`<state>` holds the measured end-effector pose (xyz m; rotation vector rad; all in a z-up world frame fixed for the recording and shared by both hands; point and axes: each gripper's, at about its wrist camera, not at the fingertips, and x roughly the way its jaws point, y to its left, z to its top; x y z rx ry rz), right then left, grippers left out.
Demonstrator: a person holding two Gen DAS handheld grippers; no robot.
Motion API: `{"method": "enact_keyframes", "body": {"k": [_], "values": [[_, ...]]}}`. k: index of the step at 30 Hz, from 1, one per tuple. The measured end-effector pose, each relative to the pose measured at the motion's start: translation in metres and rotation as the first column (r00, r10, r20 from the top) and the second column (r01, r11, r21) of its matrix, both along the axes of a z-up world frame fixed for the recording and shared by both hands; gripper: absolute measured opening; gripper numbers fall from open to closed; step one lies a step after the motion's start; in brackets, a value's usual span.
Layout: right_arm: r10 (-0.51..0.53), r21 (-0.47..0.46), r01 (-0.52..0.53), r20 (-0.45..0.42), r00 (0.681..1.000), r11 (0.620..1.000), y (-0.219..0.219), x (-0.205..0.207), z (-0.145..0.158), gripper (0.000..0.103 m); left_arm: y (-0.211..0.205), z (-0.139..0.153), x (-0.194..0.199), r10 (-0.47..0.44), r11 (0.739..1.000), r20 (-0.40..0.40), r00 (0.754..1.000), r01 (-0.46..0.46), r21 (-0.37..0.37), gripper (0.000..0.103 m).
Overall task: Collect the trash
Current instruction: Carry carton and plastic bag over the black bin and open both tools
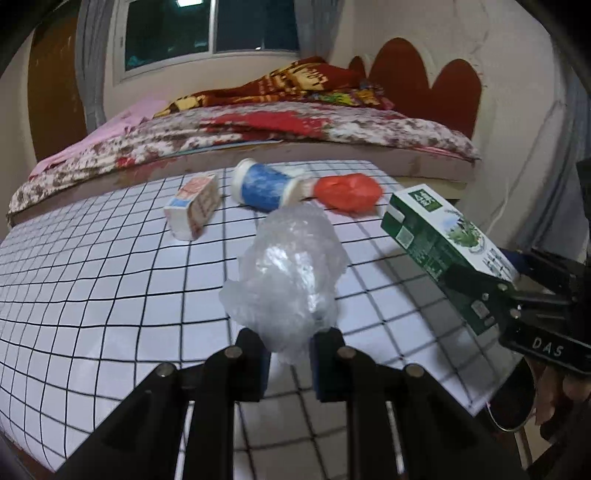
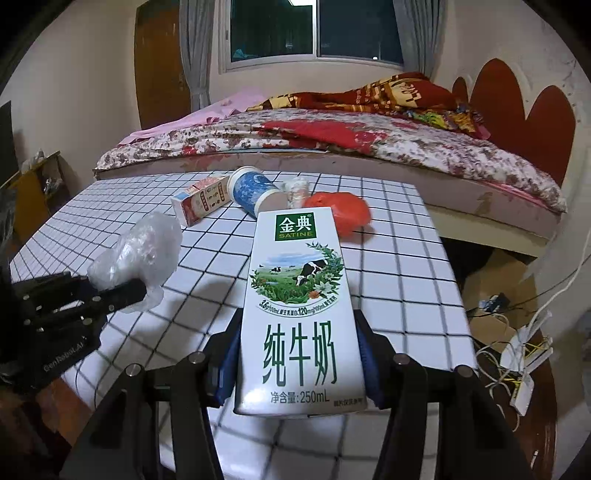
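Both loads lifted clear of the gridded bench (image 2: 406, 236) for carrying off: left gripper (image 1: 288, 350) clenched on crumpled clear plastic wrap (image 1: 291, 266), right gripper (image 2: 299, 354) grasping milk carton (image 2: 299, 310); small carton (image 1: 194, 208), blue cup (image 1: 260, 184), red bag (image 1: 349, 192) left at bench's far edge.

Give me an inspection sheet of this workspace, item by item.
Surface: checked table, white with black lines.
Job's things: plastic wad and milk carton lifted; small carton, blue cup, red bag lying on the table.
Clutter: nothing seen.
Grippers: left gripper shut on the plastic wad; right gripper shut on the milk carton.
Cables: white cables on the floor, right of the table.
Surroundings: bed, window, curtains.
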<state>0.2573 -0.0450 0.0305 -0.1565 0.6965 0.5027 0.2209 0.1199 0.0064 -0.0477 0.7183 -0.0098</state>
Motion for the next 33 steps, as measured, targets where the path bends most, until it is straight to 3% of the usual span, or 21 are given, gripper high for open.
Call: {"method": "enact_keyframes", "body": {"k": [16, 33], "values": [[-0.12, 0.062, 0.116, 0.058, 0.991, 0.991, -0.104, -0.05, 0.021, 0.056, -0.083, 0.011, -0.04, -0.12, 0.992, 0.048, 0.992, 0.118, 0.046, 0.019], [-0.239, 0.082, 0.236, 0.032, 0.97, 0.968, -0.178, -0.068, 0.014, 0.056, -0.15, 0.004, -0.038, -0.249, 0.966, 0.018, 0.968, 0.247, 0.071, 0.019]]}}
